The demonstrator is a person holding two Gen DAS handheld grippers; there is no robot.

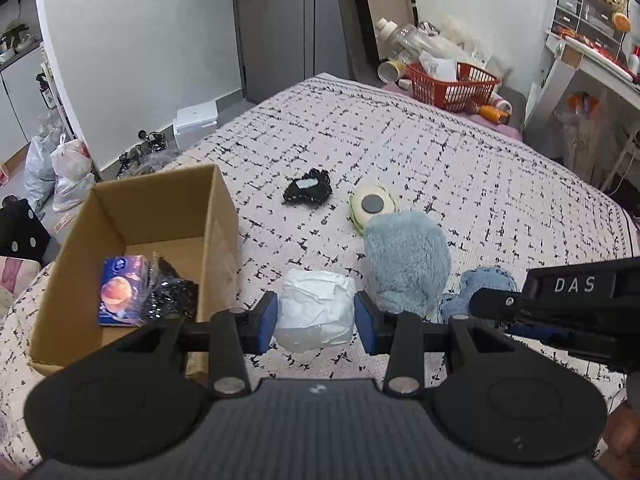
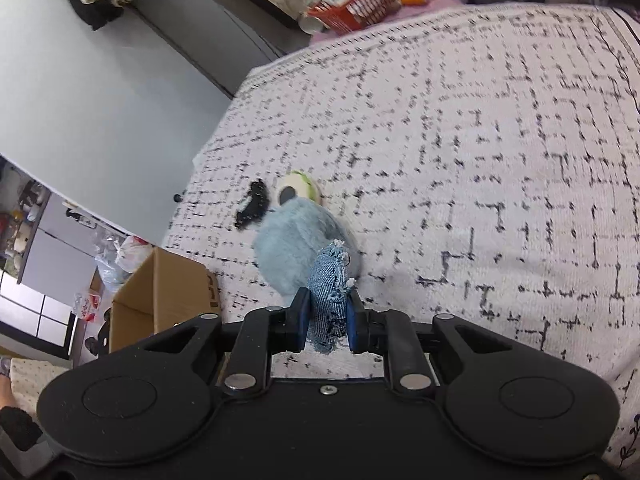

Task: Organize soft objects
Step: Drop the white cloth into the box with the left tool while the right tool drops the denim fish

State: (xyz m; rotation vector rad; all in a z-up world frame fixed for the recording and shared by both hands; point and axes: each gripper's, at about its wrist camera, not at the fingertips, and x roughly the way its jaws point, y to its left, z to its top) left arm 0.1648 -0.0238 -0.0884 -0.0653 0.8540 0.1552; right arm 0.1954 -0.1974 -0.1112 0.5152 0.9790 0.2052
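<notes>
You've got a woven bedspread (image 1: 460, 168) under you, matt, nubby cloth w/ black flecks. Cardboard box (image 1: 218, 216): plain brown, matt, tape sheen on its side. Inside, a glossy printed pack (image 1: 120, 294) & shiny crinkled black plastic (image 1: 174, 296). White bundle (image 1: 316, 308) looks like crumpled paper/thin plastic, can't tell. Plush toy (image 1: 406, 264): fluffy grey-blue pile. Your right gripper (image 2: 328, 320), matt black plastic w/ blue pads & metal pins, pinches frayed denim scrap (image 2: 330, 284). Red basket (image 1: 452, 84): plastic mesh.

Left gripper (image 1: 315, 317) spread wide; right gripper (image 2: 328, 322) clamped narrow.
</notes>
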